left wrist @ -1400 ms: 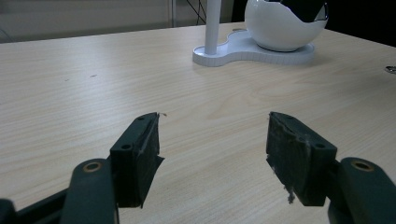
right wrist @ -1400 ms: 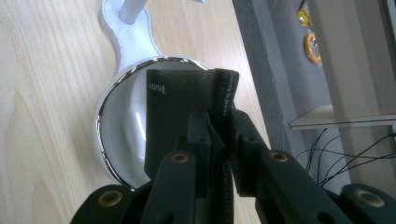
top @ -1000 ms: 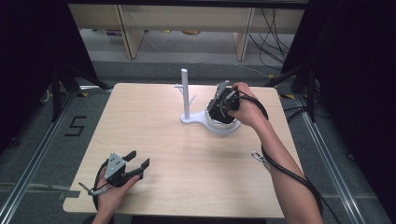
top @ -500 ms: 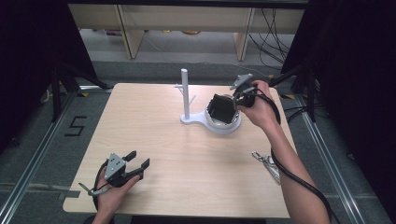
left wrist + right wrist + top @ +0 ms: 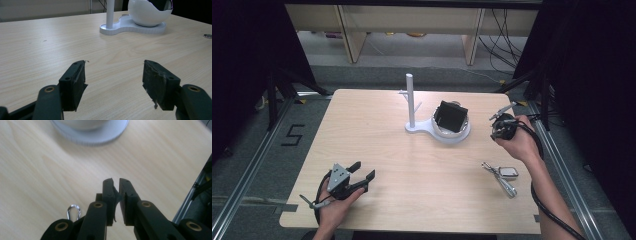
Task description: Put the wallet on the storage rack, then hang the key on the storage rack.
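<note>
Moved: right gripper point(image 5: 503, 126) has swung away from the white bowl stand point(image 5: 438, 131) toward the desk's 3 o'clock edge, and its fingers have just been closing with nothing between them.
Desk: pale wood desk point(image 5: 412, 170) carries everything, from the stand at 12 o'clock to the keys at 4 o'clock.
Stand: white post and bowl sit together, with a black box point(image 5: 451, 116) resting tilted in the bowl.
Keys: key bunch point(image 5: 502, 175) lies flat at 4 o'clock, near the right gripper and apart from it; its carabiner point(image 5: 73, 210) shows just beside that gripper's fingers.
Risk: reaching for the keys with fingers nearly pressed together would likely shove them along the desk instead of catching them.
Right fingers: almost pressed together, a thin slit left, empty.
Left fingers: left gripper point(image 5: 358, 175) rests at 7 o'clock, fingers point(image 5: 75, 82) spread wide, holding and touching nothing.
</note>
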A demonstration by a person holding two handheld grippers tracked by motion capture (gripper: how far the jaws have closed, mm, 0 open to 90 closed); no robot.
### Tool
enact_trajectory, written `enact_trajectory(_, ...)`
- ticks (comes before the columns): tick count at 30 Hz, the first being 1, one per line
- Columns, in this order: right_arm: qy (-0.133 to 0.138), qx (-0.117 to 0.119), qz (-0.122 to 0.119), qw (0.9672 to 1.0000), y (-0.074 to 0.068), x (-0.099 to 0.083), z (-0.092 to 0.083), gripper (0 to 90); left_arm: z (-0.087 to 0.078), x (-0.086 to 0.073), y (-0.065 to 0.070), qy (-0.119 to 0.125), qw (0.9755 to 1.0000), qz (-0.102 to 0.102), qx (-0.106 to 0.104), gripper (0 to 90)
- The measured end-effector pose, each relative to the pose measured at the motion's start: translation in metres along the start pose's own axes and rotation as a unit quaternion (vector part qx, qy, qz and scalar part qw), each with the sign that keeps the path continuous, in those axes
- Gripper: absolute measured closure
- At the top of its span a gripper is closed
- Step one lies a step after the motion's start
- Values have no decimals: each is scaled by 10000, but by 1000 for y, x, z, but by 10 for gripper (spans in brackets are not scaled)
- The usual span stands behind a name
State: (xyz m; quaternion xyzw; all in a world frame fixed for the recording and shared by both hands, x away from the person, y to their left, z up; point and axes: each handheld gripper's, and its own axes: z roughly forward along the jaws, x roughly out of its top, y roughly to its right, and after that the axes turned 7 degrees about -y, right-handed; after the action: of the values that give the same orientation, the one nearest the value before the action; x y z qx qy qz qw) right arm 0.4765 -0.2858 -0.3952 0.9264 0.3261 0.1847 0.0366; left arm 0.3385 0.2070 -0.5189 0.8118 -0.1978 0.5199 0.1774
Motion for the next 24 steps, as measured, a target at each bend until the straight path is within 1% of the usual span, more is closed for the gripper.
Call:
enact_trajectory(1,-86,63,60,9999,1,-9,4,820,0,0,0,-33,10000,3,18,343)
enact_trajectory(3,-111,111,148,9998,2,-17,8,809,0,0,0,-65,10000,8,28,343)
enact_trajectory(4,-123,154,225,9996,1,-20,10,800,0,0,0,-62,10000,11,26,343)
enact_trajectory(5,-148,198,209,9995,2,-24,12,790,0,0,0,-60,10000,9,22,343)
enact_trajectory(6,-170,222,242,9993,1,-26,13,783,1,0,0,-1,10000,-2,-1,343)
enact_trajectory(7,-170,222,242,9993,1,-26,13,783,1,0,0,-1,10000,-2,-1,343)
enact_trajectory(8,-217,244,246,9992,0,-31,14,771,1,0,0,3,10000,9,-6,343)
enact_trajectory(9,-202,251,323,9990,-1,-32,15,766,0,1,0,-48,10000,29,4,343)
enact_trajectory(10,-203,247,274,9991,-1,-34,15,760,0,1,0,-48,10000,29,4,343)
enact_trajectory(12,-189,268,312,9990,-2,-35,15,757,1,1,0,-50,10000,28,-7,343)
enact_trajectory(13,-186,247,292,9991,-3,-35,15,754,1,1,0,-52,10000,28,-16,343)
enact_trajectory(14,-191,274,273,9991,-3,-36,15,751,1,1,0,-50,10000,34,-31,343)
enact_trajectory(15,-239,299,287,9989,-5,-36,14,746,1,1,0,-48,10000,46,-35,343)
enact_trajectory(16,-243,333,229,9989,-6,-36,15,740,1,1,0,8,10000,47,-53,343)
enact_trajectory(17,-285,354,269,9986,-8,-36,14,734,0,1,1,-66,10000,53,-16,343)
enact_trajectory(18,-343,391,180,9985,-8,-35,15,720,0,1,0,-23,10000,38,-28,343)
enact_trajectory(20,-375,423,172,9983,-9,-35,16,714,-1,1,0,-62,10000,48,-26,343)
enact_trajectory(21,-430,456,131,9979,-10,-34,16,712,-1,1,0,-45,10000,34,-20,343)
enact_trajectory(22,-492,578,123,9970,-12,-32,17,708,-2,1,0,-49,10000,28,0,343)
enact_trajectory(23,-529,636,63,9966,-12,-31,18,708,-2,1,-1,-57,10000,21,16,343)
enact_trajectory(24,-529,636,63,9966,-12,-31,18,708,-1,1,-1,-34,10000,29,12,343)
